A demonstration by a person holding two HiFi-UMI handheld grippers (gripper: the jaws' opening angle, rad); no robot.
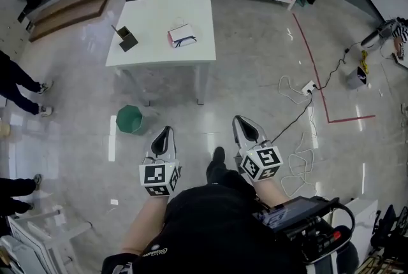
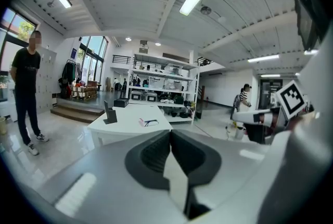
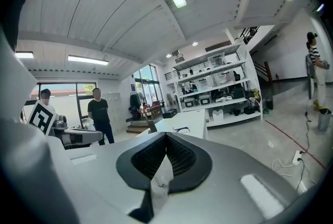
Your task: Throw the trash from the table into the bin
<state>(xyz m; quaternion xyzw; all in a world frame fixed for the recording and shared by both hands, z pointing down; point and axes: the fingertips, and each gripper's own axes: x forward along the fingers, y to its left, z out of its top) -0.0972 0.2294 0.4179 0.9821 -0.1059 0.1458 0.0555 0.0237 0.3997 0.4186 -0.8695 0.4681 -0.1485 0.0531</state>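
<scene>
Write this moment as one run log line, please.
left claw: shut, empty | right claw: shut, empty | trash: on white table, untouched | green bin: on floor near table

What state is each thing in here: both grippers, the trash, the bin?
Left gripper: fingers shut, empty.
Right gripper: fingers shut, empty.
Trash: lying on the table, untouched.
Bin: on the floor beside the table, apart from both grippers; contents cannot be told.
</scene>
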